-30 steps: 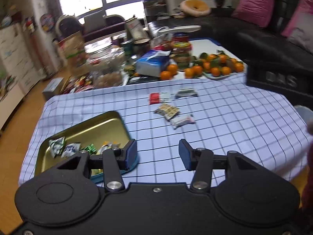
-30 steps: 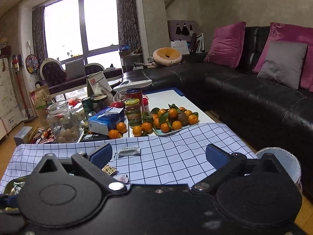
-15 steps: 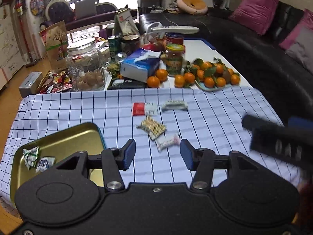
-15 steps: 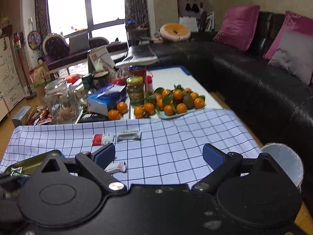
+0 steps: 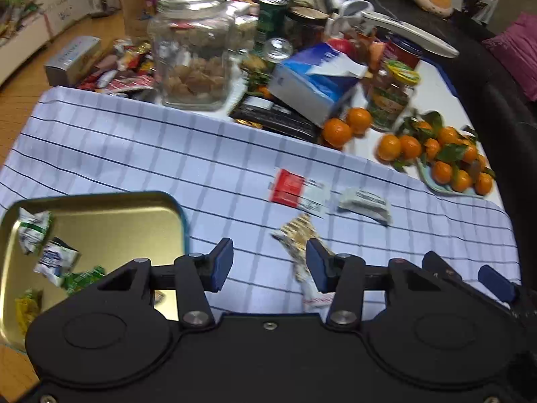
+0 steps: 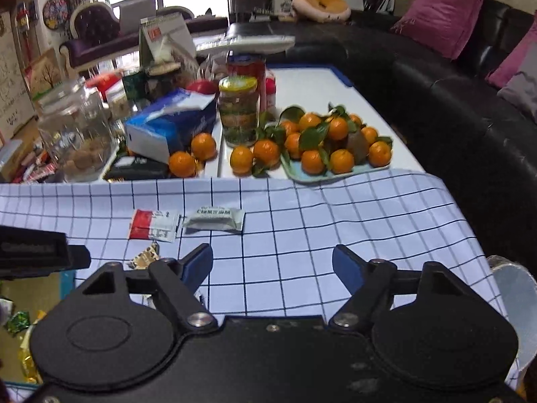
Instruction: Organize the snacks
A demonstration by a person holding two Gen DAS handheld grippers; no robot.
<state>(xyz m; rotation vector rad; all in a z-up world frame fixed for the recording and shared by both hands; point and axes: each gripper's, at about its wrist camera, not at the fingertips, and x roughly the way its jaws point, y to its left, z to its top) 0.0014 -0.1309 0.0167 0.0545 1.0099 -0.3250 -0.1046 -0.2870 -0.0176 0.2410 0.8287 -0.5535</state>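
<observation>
A gold tin tray (image 5: 110, 221) sits on the checked cloth at the left and holds several wrapped snacks (image 5: 53, 262). Loose on the cloth lie a red-and-white packet (image 5: 297, 192), a white packet (image 5: 364, 201), a patterned packet (image 5: 297, 235) and a pale bar (image 5: 310, 288). My left gripper (image 5: 268, 265) is open and empty, low over the cloth, with the patterned packet and pale bar beside its right finger. My right gripper (image 6: 272, 268) is open and empty, with the red-and-white packet (image 6: 152, 224) and white packet (image 6: 214, 219) ahead of it.
Behind the cloth stand a glass jar (image 5: 191, 50), a blue tissue box (image 5: 315, 84), a pickle jar (image 6: 238, 110) and a tray of mandarins (image 6: 332, 144). A black sofa (image 6: 470, 100) runs along the right. A white bin (image 6: 517, 288) stands by the table's right corner.
Both grippers have moved forward and down toward the cloth. The left one now sits close over the patterned packet and pale bar. Both stay open.
</observation>
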